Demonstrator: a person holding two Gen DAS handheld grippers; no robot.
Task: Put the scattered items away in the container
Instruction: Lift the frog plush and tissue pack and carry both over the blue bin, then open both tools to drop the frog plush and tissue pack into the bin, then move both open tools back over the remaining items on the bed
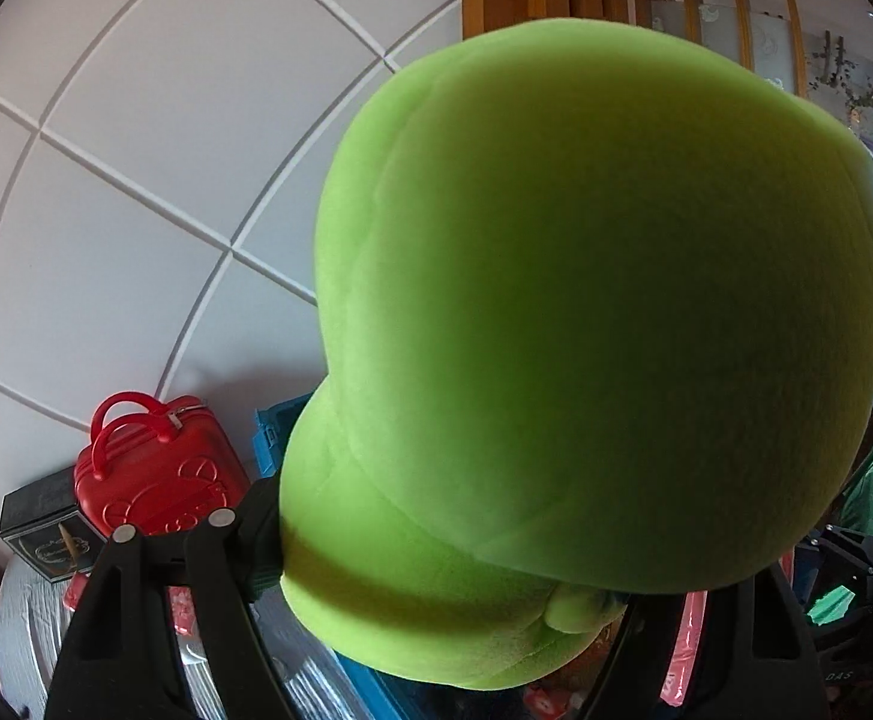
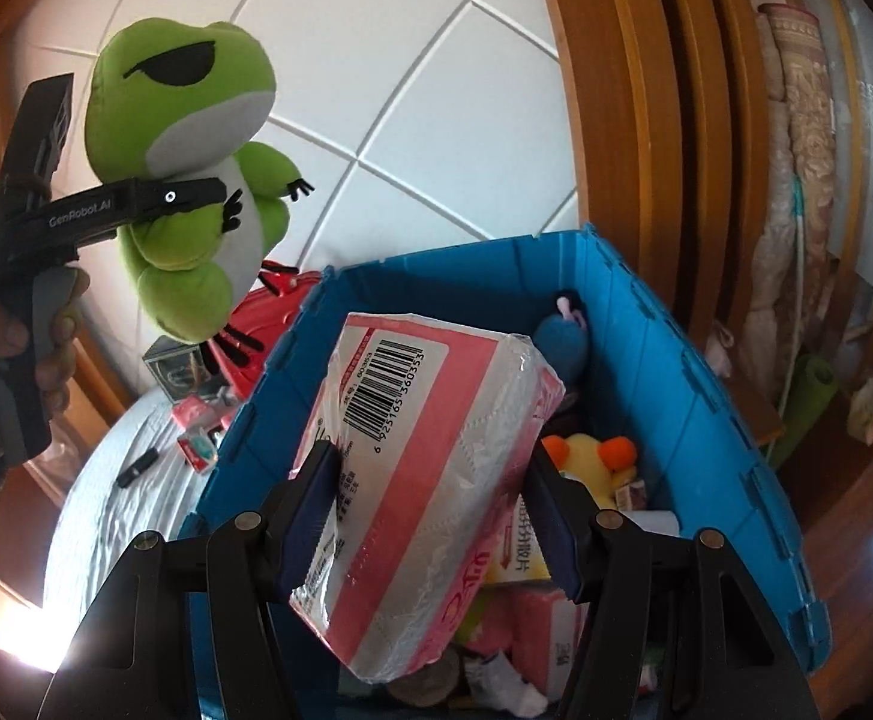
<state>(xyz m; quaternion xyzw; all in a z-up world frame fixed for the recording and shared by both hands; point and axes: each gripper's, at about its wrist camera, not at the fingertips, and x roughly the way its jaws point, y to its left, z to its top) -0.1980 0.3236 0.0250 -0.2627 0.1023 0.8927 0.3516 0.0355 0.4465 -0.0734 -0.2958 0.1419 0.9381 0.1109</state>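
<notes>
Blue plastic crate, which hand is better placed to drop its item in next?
Right. The right gripper holds the pink plastic-wrapped tissue pack directly above the blue plastic crate. The left gripper holds the green plush frog off to the side, over the white table.

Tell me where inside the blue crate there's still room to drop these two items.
The blue crate looks freest along its far left wall, behind the tissue pack in the right tongs. The right side is crowded: yellow duck, blue plush, pink packs underneath. The frog hangs outside, in the left tongs.
</notes>
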